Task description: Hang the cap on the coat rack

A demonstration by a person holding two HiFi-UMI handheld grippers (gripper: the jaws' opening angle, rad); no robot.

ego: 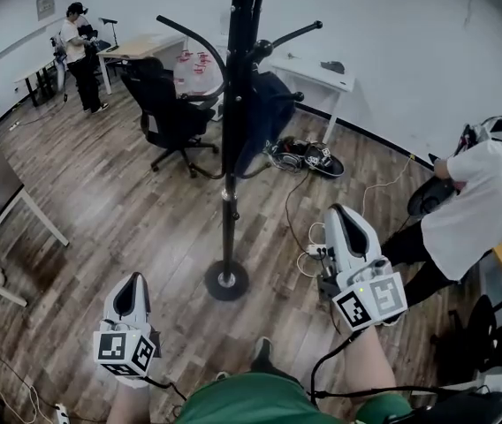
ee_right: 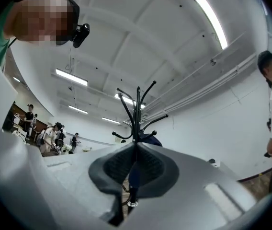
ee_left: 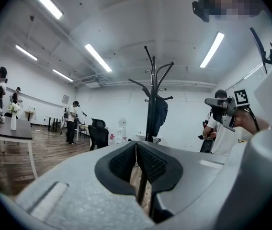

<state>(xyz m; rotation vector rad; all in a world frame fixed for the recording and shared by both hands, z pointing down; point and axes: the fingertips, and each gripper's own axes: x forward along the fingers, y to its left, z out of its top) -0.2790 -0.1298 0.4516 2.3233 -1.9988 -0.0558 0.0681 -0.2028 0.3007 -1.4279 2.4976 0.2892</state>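
The black coat rack [ego: 231, 140] stands on its round base in the middle of the wooden floor. A dark blue cap [ego: 267, 113] hangs from one of its lower hooks on the right side. My left gripper [ego: 132, 283] is low and left of the base, well apart from it, shut and empty. My right gripper [ego: 340, 216] is right of the pole, also shut with nothing in it. The left gripper view shows the shut left gripper [ee_left: 137, 145] pointing at the rack [ee_left: 150, 104] and cap [ee_left: 161, 116]. Past the shut right gripper [ee_right: 136, 147], the right gripper view shows the rack [ee_right: 137, 111] and cap [ee_right: 149, 139].
A black office chair [ego: 167, 104] stands left of the rack and a white table [ego: 317, 71] behind it. A person in a white shirt [ego: 481, 206] crouches at the right; another person [ego: 79, 51] stands far left. A power strip and cables [ego: 315, 253] lie on the floor.
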